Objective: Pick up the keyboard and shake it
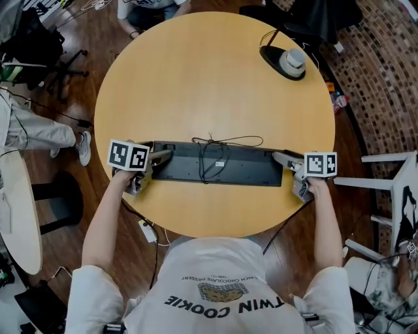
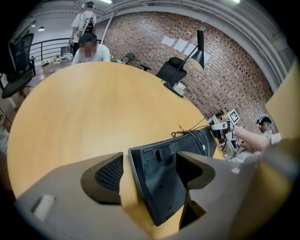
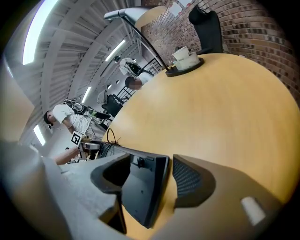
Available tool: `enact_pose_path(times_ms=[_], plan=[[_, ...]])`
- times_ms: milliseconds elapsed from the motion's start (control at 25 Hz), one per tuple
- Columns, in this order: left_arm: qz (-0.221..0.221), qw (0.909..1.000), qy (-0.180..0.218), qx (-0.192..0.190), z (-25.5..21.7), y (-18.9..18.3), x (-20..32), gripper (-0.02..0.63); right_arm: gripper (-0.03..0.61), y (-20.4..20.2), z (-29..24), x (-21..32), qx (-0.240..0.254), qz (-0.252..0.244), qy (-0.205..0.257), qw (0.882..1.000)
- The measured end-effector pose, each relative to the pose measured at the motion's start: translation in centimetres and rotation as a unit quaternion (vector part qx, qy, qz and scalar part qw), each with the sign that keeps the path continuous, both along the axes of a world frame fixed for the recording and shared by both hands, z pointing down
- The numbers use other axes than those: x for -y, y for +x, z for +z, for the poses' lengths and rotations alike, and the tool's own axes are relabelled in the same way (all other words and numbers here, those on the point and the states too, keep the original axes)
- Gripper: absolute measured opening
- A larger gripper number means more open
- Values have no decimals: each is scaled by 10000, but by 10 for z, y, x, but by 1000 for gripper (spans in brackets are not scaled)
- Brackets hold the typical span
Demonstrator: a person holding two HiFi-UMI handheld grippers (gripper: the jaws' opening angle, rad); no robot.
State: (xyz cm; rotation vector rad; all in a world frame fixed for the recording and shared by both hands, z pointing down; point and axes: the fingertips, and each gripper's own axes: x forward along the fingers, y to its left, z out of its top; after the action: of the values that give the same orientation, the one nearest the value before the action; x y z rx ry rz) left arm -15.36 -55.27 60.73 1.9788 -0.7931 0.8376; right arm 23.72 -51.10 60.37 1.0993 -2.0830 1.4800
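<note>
A black keyboard (image 1: pixel 241 168) lies upside down on the round wooden table (image 1: pixel 196 78), with its cable (image 1: pixel 210 151) bundled over its middle. My left gripper (image 1: pixel 157 163) straddles the keyboard's left end (image 2: pixel 159 187). In the left gripper view its jaws (image 2: pixel 152 173) stand wide, and bare wood shows between one pad (image 2: pixel 108 173) and the keyboard's edge. My right gripper (image 1: pixel 288 166) straddles the right end (image 3: pixel 140 192). There too the jaws (image 3: pixel 150 180) stand apart, with a gap beside the ribbed pad (image 3: pixel 187 180). Neither gripper presses on the keyboard.
A black desk lamp base (image 1: pixel 287 62) with a white cup on it stands at the table's far right. A person (image 1: pixel 147 10) sits at the far edge, and another's legs (image 1: pixel 39 134) show at the left. A white table (image 1: pixel 13 215) and chairs surround the round one.
</note>
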Motion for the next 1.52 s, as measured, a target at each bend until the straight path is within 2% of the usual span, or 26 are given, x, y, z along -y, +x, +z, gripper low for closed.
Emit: enact_pose_path(times_ms=[120,200,360,480,560,760,1000,1280,1520], plan=[[35,9997,-85,223,-3,-7,-1,320,273,-16,-1,4,-187,-158,-109,9996],[-49,9996,-173,232,-4,-6,-1,320,273,-20,1,4,-518,-269,-163,9982],[-377,9987,-327,92,-3,-9,1,304,273,-21,8,5,-1012,-276,-220,9942],[-692,9964,-474,-109,-2,-8,4,267,267,-17,9,4,-1047,-165,-223,9941],[-729,9964,-405,-130,-3,-8,5,262,258,-15,8,4,-1040,-78,-144,9944],[-835,9964,32,-116,-16,-12,4,252,252,-17,-2,4,-1102,79,229,9936],[-760,9942,739,-152,-46,-11,-5,238,252,-16,-33,-9,-1441,164,905,9853],[-597,9840,1678,-102,-77,-17,-25,236,253,-21,-66,-36,-1835,262,1833,9654],[-317,9733,2272,-17,-100,-20,-52,233,253,-24,-89,-71,-2150,381,2405,9458]])
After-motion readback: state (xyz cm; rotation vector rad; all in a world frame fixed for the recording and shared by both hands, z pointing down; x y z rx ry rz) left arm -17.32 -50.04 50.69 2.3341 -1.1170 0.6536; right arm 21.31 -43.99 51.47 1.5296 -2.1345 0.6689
